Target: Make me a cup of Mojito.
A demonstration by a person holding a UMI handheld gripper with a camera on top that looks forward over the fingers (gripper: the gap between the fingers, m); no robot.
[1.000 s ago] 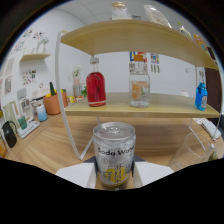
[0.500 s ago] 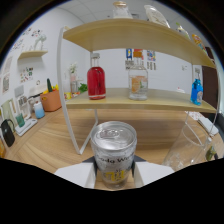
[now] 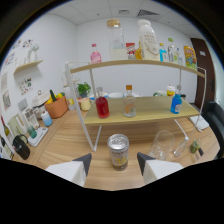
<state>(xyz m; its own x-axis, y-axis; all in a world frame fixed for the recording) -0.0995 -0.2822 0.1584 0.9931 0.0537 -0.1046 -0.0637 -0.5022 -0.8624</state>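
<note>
A silver soda-water can (image 3: 118, 151) with a yellow label stands upright on the wooden table (image 3: 70, 145), just in front of the white-framed shelf rack (image 3: 145, 111). My gripper (image 3: 114, 158) is open. Its white fingers (image 3: 82, 163) flank the can, with a gap showing at each side. A clear drinking glass (image 3: 162, 144) stands on the table beside the can, and a smaller glass (image 3: 178, 148) beyond it. On the rack's lower shelf are a red syrup bottle (image 3: 102, 106), a clear bottle with an orange cap (image 3: 129, 102) and a blue bottle (image 3: 176, 103).
Several bottles and jars (image 3: 144, 40) line the rack's top shelf. An orange pot (image 3: 57, 106) and a small potted plant (image 3: 83, 92) stand beside the rack. A black jug (image 3: 20, 147) and small bottles sit further along the table. A small green item (image 3: 194, 148) lies past the glasses.
The can was gripped close between the fingers before. Now it stands on the table, the fingers have spread, and the gripper has drawn back and upward from it.
</note>
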